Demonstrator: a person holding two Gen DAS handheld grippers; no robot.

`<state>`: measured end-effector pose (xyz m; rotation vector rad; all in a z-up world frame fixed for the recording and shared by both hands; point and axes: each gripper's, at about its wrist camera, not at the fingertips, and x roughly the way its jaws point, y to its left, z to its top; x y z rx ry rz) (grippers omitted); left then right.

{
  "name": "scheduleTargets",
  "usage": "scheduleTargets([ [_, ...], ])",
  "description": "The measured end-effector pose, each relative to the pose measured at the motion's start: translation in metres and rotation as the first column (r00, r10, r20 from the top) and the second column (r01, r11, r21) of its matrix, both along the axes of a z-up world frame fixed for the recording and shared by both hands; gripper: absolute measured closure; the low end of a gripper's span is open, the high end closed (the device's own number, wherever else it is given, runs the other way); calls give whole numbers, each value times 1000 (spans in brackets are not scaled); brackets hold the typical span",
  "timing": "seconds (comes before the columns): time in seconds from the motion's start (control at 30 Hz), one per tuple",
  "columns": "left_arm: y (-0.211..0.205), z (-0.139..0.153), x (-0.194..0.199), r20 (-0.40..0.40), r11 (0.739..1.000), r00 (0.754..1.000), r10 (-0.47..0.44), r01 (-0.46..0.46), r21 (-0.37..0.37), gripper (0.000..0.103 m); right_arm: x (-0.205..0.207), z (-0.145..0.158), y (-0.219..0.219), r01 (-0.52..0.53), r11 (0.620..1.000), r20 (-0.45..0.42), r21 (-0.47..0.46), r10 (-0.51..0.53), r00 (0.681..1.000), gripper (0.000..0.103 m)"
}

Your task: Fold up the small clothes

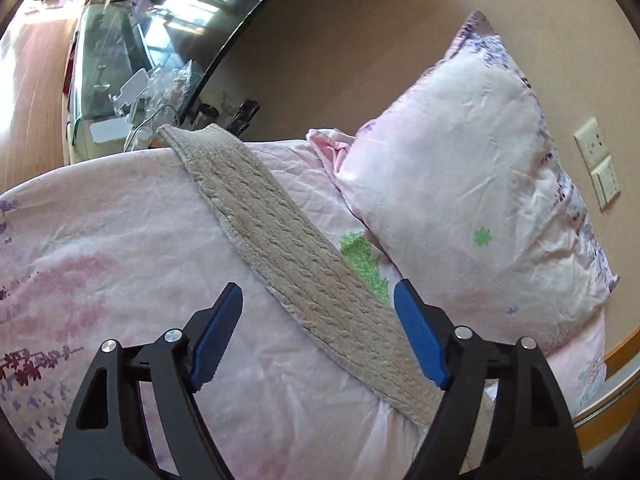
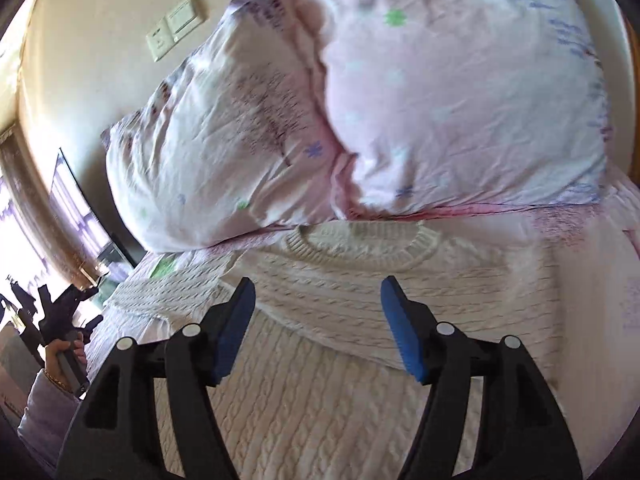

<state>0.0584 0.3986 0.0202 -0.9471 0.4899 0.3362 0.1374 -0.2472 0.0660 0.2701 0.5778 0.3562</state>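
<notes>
Left gripper [image 1: 318,304] spread wide, nothing held, the sweater's sleeve [image 1: 276,232] running diagonally between its fingers, away up-left across the bed [image 1: 120,232]. Right gripper [image 2: 318,300] also spread, hovering over the sweater [image 2: 340,320], collar ahead by the pillows [image 2: 440,100]; left looks nearer that sleeve

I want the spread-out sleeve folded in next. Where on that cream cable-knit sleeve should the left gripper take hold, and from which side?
Probably at the ribbed cuff end of the cream cable-knit sleeve, coming down from above. The sleeve lies flat and straight on the pink floral bedsheet, so its far end lifts freely and can swing over the sweater body. The left gripper is open over the sleeve's near part.
</notes>
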Motion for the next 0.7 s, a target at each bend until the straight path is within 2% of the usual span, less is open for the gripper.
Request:
scheduleTargets([
  [0.17,41,-27,10,-23,976,995,92,-95,-198,33,-11,2,-61,168,985,-23,-27,-169,985,33],
  [0.2,46,-30,11,-34,970,993,114,-119,-214,38,-13,1,-68,190,982,-32,-24,-190,981,32],
  [0.33,61,-33,20,-41,953,983,179,-184,-243,41,-18,-7,-91,236,972,-60,-7,-236,970,31],
  [0.43,73,-33,35,-56,958,982,182,-190,-214,46,-22,-15,-95,246,969,-64,4,-245,967,30],
  [0.47,75,-33,40,-67,962,983,170,-180,-204,54,-23,-17,-97,246,969,-67,8,-245,967,30],
  [0.5,75,-34,46,-79,965,986,145,-159,-210,79,-24,-19,-99,246,969,-70,10,-245,967,30],
  [0.53,72,-33,51,-85,968,989,123,-138,-211,91,-25,-22,-102,251,968,-72,13,-250,966,30],
  [0.6,52,-14,57,-45,987,996,79,-85,-137,92,-27,-26,-108,265,964,-78,15,-263,962,30],
  [0.67,13,19,71,6,999,999,-49,49,-12,93,-30,-28,-118,283,959,-79,13,-281,956,29],
  [0.7,-15,38,79,22,990,992,-127,126,65,93,-31,-29,-122,293,956,-77,10,-292,954,29],
])
